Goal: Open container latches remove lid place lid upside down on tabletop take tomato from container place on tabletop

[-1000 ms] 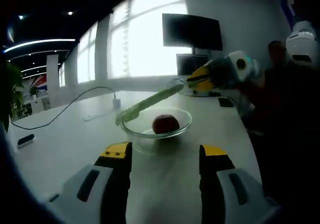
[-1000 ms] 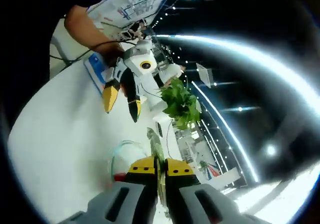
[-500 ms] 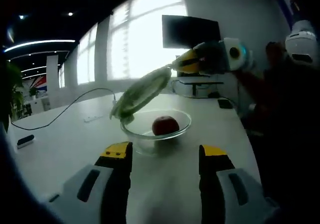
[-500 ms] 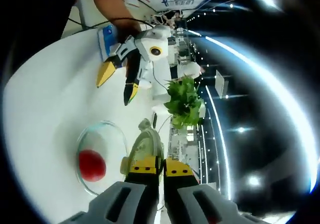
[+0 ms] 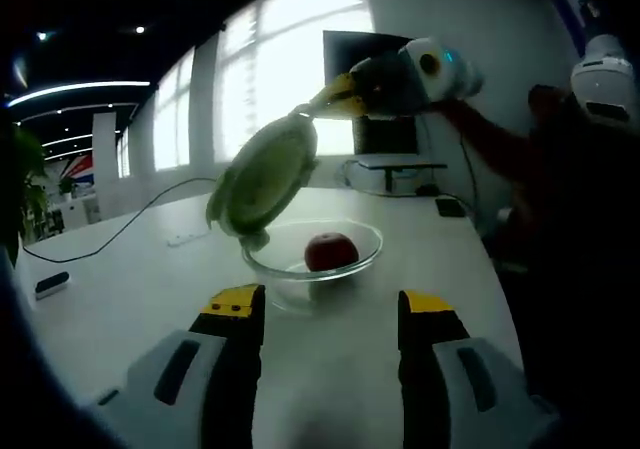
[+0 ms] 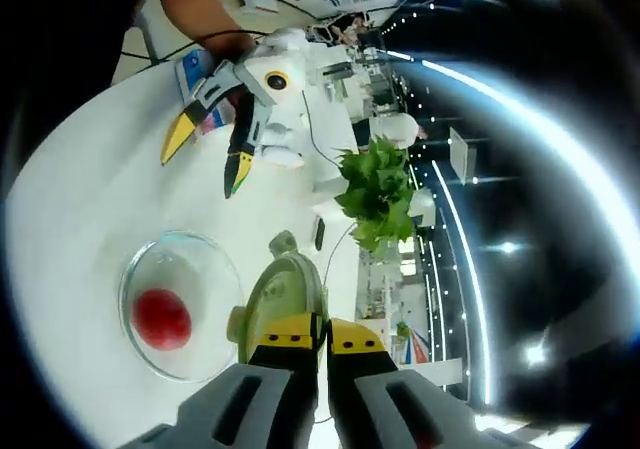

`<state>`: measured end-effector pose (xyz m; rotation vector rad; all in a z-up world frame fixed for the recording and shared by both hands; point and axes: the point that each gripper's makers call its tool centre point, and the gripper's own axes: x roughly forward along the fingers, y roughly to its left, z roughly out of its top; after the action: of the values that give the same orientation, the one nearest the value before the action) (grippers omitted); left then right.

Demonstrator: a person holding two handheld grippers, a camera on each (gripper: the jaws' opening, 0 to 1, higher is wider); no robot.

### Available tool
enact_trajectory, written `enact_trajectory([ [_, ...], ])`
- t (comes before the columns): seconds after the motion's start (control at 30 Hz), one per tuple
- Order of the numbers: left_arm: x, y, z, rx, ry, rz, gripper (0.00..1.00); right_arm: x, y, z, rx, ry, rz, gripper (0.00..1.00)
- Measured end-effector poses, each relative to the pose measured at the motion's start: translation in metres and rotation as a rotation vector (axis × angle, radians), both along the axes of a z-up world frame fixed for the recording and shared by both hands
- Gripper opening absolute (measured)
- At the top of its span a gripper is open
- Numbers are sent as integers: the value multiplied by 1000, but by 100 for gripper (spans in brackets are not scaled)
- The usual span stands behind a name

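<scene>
The right tongs pinch the green lid by its rim, holding it tilted in the air above the bowl's far left edge. The left tongs stand open, near the bowl on the counter. The tomato lies inside. Latches are probably too blurred to make out.

**Materials and finishes**

The container is clear and glossy, glass or clear plastic; which one cannot be told. Its lid looks like pale green translucent plastic with a dull sheen. The tomato has smooth red skin. The tabletop is white, smooth and matt. The right gripper has grey matt plastic jaws with yellow tips; the left gripper looks the same.
</scene>
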<state>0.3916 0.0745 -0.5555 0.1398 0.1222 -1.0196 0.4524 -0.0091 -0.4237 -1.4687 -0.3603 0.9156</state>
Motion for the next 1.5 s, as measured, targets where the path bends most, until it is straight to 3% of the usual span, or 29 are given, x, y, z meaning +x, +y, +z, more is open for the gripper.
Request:
enact_trajectory([
  [0.37,1,1,0,0,-1,2,47,49,13,14,-43,108,-25,0],
  [0.5,1,1,-1,1,-2,4,47,70,16,17,-9,171,-44,0],
  [0.57,2,2,-1,1,-3,6,47,81,12,12,20,237,-88,0],
  [0.7,2,2,0,-1,-4,2,47,100,8,4,37,245,-123,0],
  [0.87,1,2,0,-5,-5,1,47,107,1,-11,45,287,-170,0],
  [1.0,1,2,0,-3,-8,0,47,117,-12,-7,191,402,-284,0],
  [1.07,1,2,0,-1,-7,-1,47,121,-21,-11,261,489,-352,0],
  [1.2,1,2,0,0,-9,2,47,131,-37,-22,338,591,-479,0],
  [1.37,2,2,0,0,-7,4,47,142,-57,-31,419,640,-570,0],
  [1.5,2,2,0,0,-7,4,47,153,-77,-38,442,604,-638,0],
])
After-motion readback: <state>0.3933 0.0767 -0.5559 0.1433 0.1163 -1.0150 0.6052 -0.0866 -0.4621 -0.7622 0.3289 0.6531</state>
